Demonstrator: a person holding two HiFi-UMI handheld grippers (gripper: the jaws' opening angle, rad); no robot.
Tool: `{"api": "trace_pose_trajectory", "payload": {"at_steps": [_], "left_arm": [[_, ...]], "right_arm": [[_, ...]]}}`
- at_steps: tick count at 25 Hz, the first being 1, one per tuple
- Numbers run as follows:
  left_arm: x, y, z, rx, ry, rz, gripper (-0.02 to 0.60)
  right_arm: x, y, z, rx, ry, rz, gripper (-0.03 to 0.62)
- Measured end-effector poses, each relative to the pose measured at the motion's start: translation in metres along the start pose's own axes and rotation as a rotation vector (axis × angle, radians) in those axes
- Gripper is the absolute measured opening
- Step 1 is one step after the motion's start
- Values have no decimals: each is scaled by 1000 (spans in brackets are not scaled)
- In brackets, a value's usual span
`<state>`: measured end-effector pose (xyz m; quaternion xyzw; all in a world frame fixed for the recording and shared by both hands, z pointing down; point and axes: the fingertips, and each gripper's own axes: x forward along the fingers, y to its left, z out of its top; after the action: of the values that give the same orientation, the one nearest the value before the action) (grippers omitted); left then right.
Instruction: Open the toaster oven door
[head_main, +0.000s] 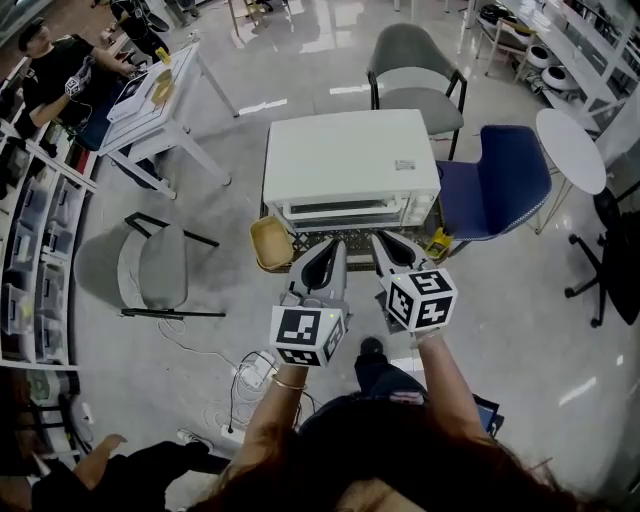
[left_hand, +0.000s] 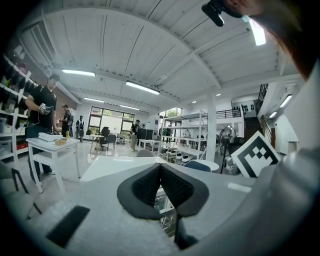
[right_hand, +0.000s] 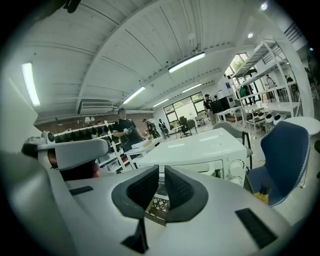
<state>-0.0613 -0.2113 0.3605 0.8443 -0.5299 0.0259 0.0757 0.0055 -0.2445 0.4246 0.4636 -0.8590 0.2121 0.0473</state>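
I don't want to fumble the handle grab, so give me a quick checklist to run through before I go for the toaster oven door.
1. Door of the toaster oven shut: ok.
2. Left tongs empty: ok, shut with nothing between them.
3. Right tongs empty: ok, nothing between them.
4. Right tongs wide enough to take a handle: not ok, only a slit apart.
5. Tongs at the door: not ok, in the head view both hang short of the oven front.
6. Room for the door to swing open: cannot tell, a basket sits by the oven's front left corner.
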Motion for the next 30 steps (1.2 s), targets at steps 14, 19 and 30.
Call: {"api": "trace_pose_trajectory", "payload": {"at_steps": [14, 19, 30], "left_arm": [[29, 12, -2, -4, 18, 6, 15], [38, 16, -6, -4, 24, 2, 15], [55, 19, -27, 19, 57, -13, 15]], "right_arm": [[31, -25, -17, 147, 30, 17, 46], [41, -34, -24, 222, 33, 23, 61], [62, -56, -43, 456, 24, 47, 114]]}}
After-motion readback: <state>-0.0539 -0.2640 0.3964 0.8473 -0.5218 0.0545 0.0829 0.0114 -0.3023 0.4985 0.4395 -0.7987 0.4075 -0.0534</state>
